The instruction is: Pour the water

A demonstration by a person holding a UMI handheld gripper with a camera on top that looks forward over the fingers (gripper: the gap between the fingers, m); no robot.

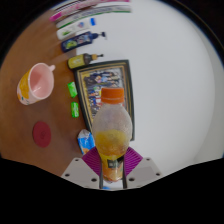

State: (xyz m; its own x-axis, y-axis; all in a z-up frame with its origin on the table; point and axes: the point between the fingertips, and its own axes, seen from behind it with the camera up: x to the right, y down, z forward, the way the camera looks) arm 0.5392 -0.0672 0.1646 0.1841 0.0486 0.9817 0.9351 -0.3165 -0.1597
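The gripper [111,172] is seen clamped on a clear plastic bottle [110,132], its two fingers closed against the lower body, with the magenta pads [92,160] visible at either side of the base. The bottle is held upright between the fingers; it is capped in orange [112,96], and an orange band is seen around its lower part. A small blue and white object [85,140] is seen just beside the bottle at the left finger; what it is cannot be told.

Beyond the bottle, a dark framed picture or tray [106,77] with a gold border is laid flat on the wooden table [30,50]. A small green object [72,89] and a second one [74,109] are placed near its left edge. A pink mug [36,82] with a yellow inside is set well to the left of the bottle, apart from it, its mouth tilted toward the camera. A round dark red coaster [42,132] lies nearer, below the mug. Further back, a yellow-capped small bottle [80,60], a dark bottle lying on its side [78,42] and a blue-capped bottle [78,27] are ranged near a pale wall [170,70].
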